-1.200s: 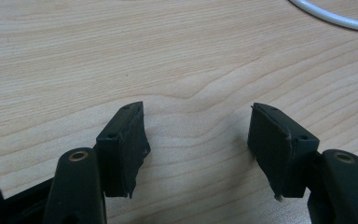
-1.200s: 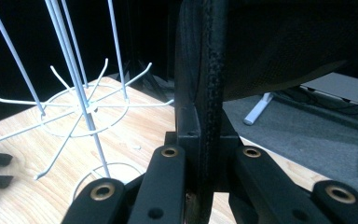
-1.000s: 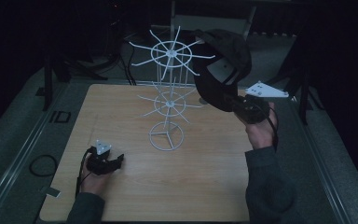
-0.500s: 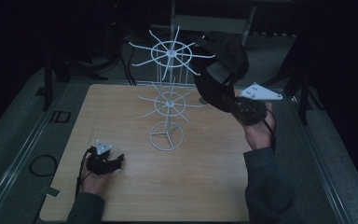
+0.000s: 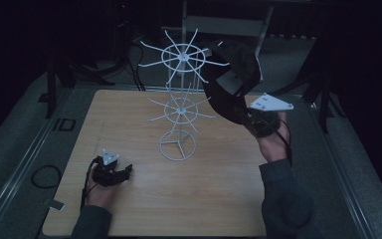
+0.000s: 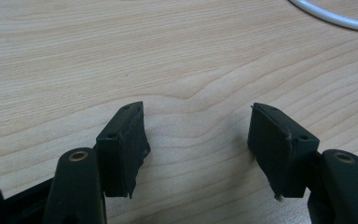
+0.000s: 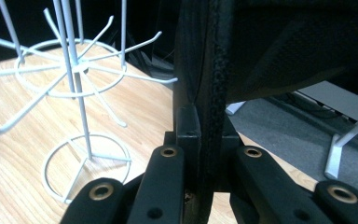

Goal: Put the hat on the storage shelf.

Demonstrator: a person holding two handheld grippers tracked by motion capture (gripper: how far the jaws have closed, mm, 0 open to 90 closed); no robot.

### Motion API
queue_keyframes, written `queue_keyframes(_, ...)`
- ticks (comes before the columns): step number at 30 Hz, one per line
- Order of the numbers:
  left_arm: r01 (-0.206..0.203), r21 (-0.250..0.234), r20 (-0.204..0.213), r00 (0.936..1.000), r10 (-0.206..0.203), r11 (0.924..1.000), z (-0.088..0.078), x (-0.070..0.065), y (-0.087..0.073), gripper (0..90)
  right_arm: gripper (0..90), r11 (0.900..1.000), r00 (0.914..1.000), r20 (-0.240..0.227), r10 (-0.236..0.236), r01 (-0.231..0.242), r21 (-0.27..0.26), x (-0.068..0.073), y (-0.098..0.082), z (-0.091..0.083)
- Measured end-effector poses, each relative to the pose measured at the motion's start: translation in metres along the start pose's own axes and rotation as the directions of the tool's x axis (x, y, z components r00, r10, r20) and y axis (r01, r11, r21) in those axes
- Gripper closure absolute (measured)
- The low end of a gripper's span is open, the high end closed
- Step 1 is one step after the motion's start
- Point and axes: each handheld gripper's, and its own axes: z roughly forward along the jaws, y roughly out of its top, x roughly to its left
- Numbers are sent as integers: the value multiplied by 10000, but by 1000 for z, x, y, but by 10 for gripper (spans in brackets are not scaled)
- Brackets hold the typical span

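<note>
High view, left to right. My left gripper rests on the wooden table near its front left corner, held in my left hand. In the left gripper view its jaws stand wide apart, with nothing but bare wood grain between them; a curve of the rack's white base ring crosses the upper right corner of that view.

Near the middle of the table, slightly towards the far edge, stands a white wire rack: a round base ring on the wood, an upright post, and two tiers of spokes radiating outward, the upper tier wider than the lower.

To the right of the rack, my right gripper is raised above the table near its right edge, carried by my right hand. Its jaws are clamped on the edge of a black cap. In the right gripper view, the cap's stitched rim is pinched upright between the two pads. The cap hangs in the air just beside the right-hand spokes of the upper tier; I cannot tell whether it touches them.
</note>
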Motion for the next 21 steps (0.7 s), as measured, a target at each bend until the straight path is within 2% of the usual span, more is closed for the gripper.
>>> queue_keyframes(2,5,-6,-7,10000,-5,10000,0,0,0,372,851,9998,9999,28,-162,161,126,3,0,2)
queue_keyframes(5,-6,5,5,10000,6,10000,0,0,0,372,838,9996,9999,41,-162,161,240,5,-2,4)
queue_keyframes(6,-21,21,-11,10000,21,10000,0,0,0,372,793,9997,9999,47,-89,88,248,4,-3,4)
queue_keyframes(10,-41,17,-21,10000,41,10000,0,0,0,371,734,9996,10000,53,-47,45,284,4,-5,5)
queue_keyframes(12,-49,26,-27,10000,50,10000,0,0,0,371,650,9994,10000,12,33,-34,346,3,-6,5)
queue_keyframes(13,-47,17,-26,10000,47,10000,0,0,0,371,650,9994,10000,12,33,-34,346,3,-6,5)
queue_keyframes(14,-36,12,-31,10000,36,10000,0,0,0,372,569,9990,9997,-122,217,-212,404,2,-7,6)
queue_keyframes(15,-36,12,-31,10000,36,10000,0,0,0,371,569,9990,9997,-122,217,-212,404,2,-7,6)
queue_keyframes(16,-49,9,-28,10000,49,10000,0,0,0,372,506,9970,9982,-361,478,-455,622,0,-8,7)
queue_keyframes(17,-31,-7,-32,10000,31,10000,0,0,0,372,506,9970,9982,-361,478,-455,622,0,-8,7)
queue_keyframes(18,-35,-3,-31,10000,35,10000,0,0,0,372,442,9961,9975,-426,555,-524,715,0,-10,9)
queue_keyframes(19,-48,6,-29,10000,48,10000,0,0,0,372,442,9961,9975,-426,555,-524,715,0,-10,9)
queue_keyframes(21,-52,5,-27,10000,52,10000,0,0,0,371,369,9952,9970,-475,610,-571,790,1,-12,10)
